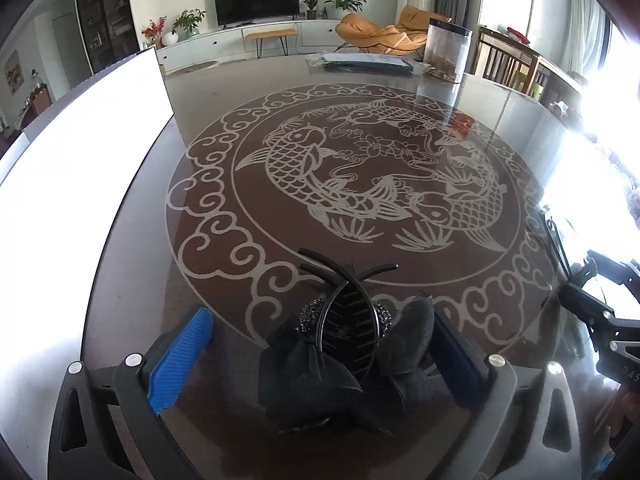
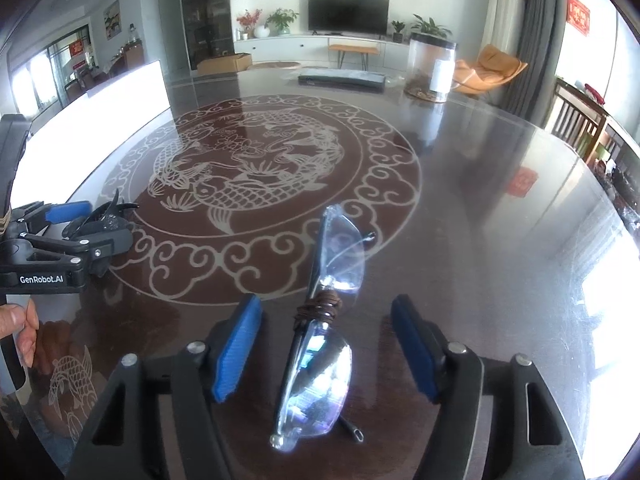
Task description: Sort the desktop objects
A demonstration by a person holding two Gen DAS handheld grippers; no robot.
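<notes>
**Both jaws released, one item between each pair**

Your left wrist view alone shows the black fabric-bow hair clip with a beaded comb [image 1: 348, 356] up close: it lies on the glossy dark surface with the pale carp medallion [image 1: 224, 120], between the blue pads of your left gripper [image 1: 320, 356]. Its jaws stand wide and released; the right pad sits just beside the bow, the left pad apart from it.

Only your right wrist view shows the clear plastic safety glasses with a brown cord wound round the bridge [image 2: 320, 344]. They lie folded on the surface between the pads of your right gripper [image 2: 326, 344], whose jaws are released, neither pad touching them. At that view's left edge your left gripper appears side-on, angled down over the clip, with your fingers [image 2: 24, 328] on its handle.

Both grippers tilt steeply down at the near rim. Across the surface stand a clear cylindrical jar with a dark lid [image 1: 448, 50] and a flat dark package [image 1: 368, 64]; a bright white panel [image 1: 80, 152] lies to the left. Nothing blocks either item.
</notes>
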